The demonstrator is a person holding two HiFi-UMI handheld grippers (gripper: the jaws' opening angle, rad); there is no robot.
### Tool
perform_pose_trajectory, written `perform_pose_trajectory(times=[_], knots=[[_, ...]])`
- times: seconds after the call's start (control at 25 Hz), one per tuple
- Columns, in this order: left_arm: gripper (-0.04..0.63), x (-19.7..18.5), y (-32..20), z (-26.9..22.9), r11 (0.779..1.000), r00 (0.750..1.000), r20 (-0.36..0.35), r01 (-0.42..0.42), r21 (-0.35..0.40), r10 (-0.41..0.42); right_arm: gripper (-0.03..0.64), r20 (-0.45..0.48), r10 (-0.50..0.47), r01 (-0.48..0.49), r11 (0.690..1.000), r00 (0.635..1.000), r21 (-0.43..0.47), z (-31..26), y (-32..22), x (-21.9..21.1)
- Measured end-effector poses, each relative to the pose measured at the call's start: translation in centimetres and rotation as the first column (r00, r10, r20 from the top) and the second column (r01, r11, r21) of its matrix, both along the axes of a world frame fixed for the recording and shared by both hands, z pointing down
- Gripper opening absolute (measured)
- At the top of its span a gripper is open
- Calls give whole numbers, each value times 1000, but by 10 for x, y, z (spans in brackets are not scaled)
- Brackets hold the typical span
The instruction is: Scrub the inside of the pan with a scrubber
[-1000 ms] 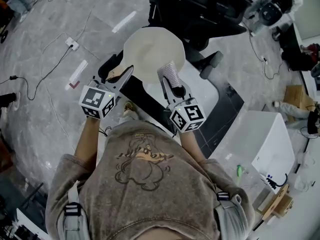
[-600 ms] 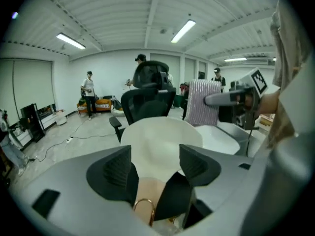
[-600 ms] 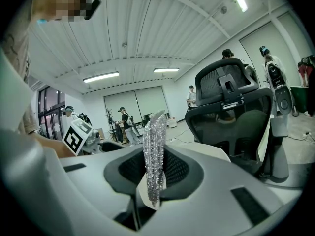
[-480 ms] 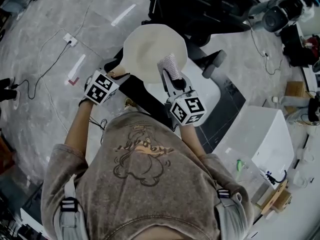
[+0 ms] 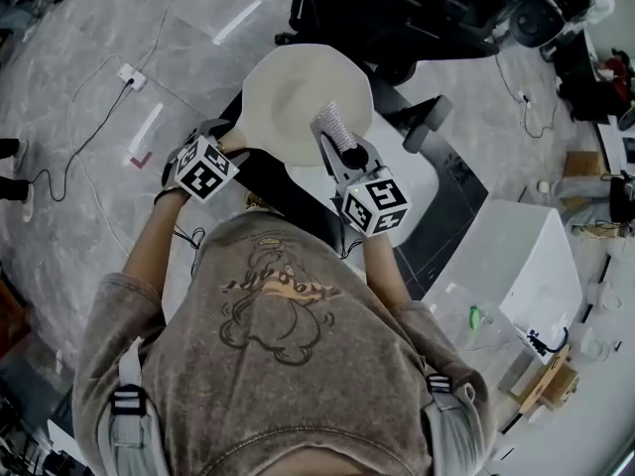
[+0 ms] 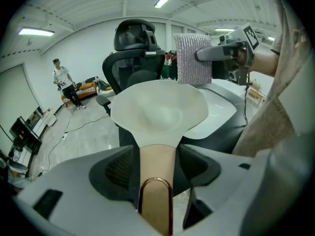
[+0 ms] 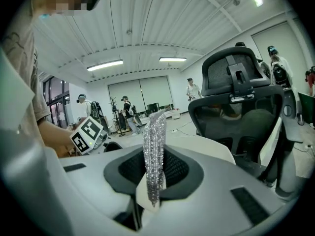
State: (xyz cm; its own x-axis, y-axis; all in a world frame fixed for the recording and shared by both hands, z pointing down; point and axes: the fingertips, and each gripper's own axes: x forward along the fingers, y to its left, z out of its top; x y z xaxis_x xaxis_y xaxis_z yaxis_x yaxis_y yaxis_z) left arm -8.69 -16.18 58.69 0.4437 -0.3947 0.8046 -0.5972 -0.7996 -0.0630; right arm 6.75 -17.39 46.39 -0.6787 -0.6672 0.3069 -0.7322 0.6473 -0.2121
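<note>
left claw (image 5: pixel 228 144) just opened round pan handle (image 6: pixel 156 178), right claw (image 7: pixel 153 175) clamping scrubber (image 7: pixel 154 139) over pan (image 5: pixel 291 95)

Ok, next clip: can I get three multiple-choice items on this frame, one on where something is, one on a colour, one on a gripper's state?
1. Where is the handle of the pan?
A) between the fingers of the left gripper
B) flat on the floor
C) on the office chair

2. What colour is the inside of the pan?
A) black
B) red
C) cream-white

3. What state is the right gripper in?
A) open and empty
B) shut on the scrubber
C) shut on the pan's rim

Answers:
1 A: the left gripper view shows the handle lying between its fingers, which have just been opening and stand clear of it.
2 C: the bowl is pale cream in the head view.
3 B: the right gripper view shows its fingers pinching the silvery scrubber.
</note>
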Motion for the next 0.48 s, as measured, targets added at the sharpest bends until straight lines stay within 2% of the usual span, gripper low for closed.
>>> perform_pose_trajectory(times=[0.2,0.28,0.48], knots=[[288,0,2,8,997,998,48,-40,-72,44,77,-54,-81,79,996,995,-37,21,-6,-15],[250,-2,0,8,996,998,46,-35,-83,39,77,-82,-108,104,993,991,-49,29,-10,-24],[249,-4,0,7,992,998,29,-48,-119,52,77,-117,-173,166,984,978,-72,45,-25,-52]])
